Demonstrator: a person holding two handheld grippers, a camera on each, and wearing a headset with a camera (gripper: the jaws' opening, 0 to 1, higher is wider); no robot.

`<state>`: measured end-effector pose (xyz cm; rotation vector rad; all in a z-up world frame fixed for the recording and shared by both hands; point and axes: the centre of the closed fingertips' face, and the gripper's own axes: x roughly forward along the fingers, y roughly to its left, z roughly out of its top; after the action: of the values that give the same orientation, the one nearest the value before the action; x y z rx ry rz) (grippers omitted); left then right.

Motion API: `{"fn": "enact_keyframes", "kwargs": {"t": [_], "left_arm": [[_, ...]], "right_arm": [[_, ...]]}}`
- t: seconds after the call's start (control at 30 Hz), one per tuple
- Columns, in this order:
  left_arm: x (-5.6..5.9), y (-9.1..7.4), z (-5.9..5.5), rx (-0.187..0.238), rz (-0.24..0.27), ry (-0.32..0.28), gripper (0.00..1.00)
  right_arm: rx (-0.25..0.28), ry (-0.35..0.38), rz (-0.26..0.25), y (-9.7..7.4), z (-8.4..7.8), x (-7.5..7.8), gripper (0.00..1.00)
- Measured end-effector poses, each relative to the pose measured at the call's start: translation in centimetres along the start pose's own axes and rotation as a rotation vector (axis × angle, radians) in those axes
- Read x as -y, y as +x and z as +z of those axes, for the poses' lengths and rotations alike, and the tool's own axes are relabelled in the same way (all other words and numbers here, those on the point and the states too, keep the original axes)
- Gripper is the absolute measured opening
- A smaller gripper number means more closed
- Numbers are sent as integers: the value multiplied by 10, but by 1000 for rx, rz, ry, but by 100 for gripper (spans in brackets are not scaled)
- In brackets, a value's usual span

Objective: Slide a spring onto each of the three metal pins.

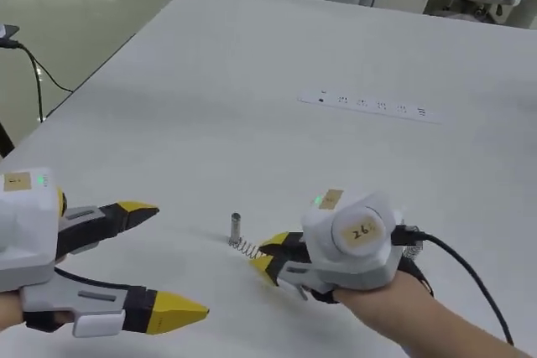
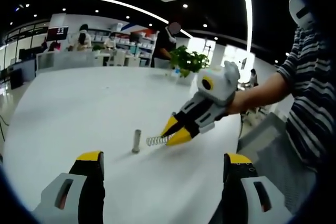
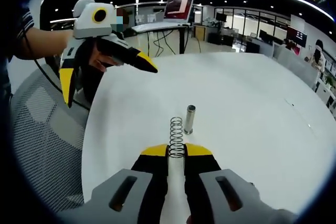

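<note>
Now right claw [image 1: 264, 259], sticker [image 1: 361, 231] 26, pinches spring [image 1: 245, 246] beside pin [image 1: 235, 228].

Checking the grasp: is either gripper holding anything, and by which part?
The right gripper pinches the spring by its near end; the left gripper is open and empty.

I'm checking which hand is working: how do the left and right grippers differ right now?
The left gripper has its jaws wide apart and holds nothing; the right gripper is shut on the spring. The left sits back from the pin; the right holds the spring's free end near it. Both have yellow tips.
</note>
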<state>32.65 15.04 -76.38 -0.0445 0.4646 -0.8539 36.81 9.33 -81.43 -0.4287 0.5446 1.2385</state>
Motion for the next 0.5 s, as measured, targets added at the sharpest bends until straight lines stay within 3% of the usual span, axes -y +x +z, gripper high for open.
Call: {"fn": "enact_keyframes", "kwargs": {"t": [0.3, 0.5], "left_arm": [[8, 8, -1, -10, -42, 3, 88], [19, 15, -3, -24, -87, 11, 86]], "right_arm": [[-4, -68, 12, -33, -3, 2, 8], [-8, -103, 27, -45, -10, -2, 8]]}}
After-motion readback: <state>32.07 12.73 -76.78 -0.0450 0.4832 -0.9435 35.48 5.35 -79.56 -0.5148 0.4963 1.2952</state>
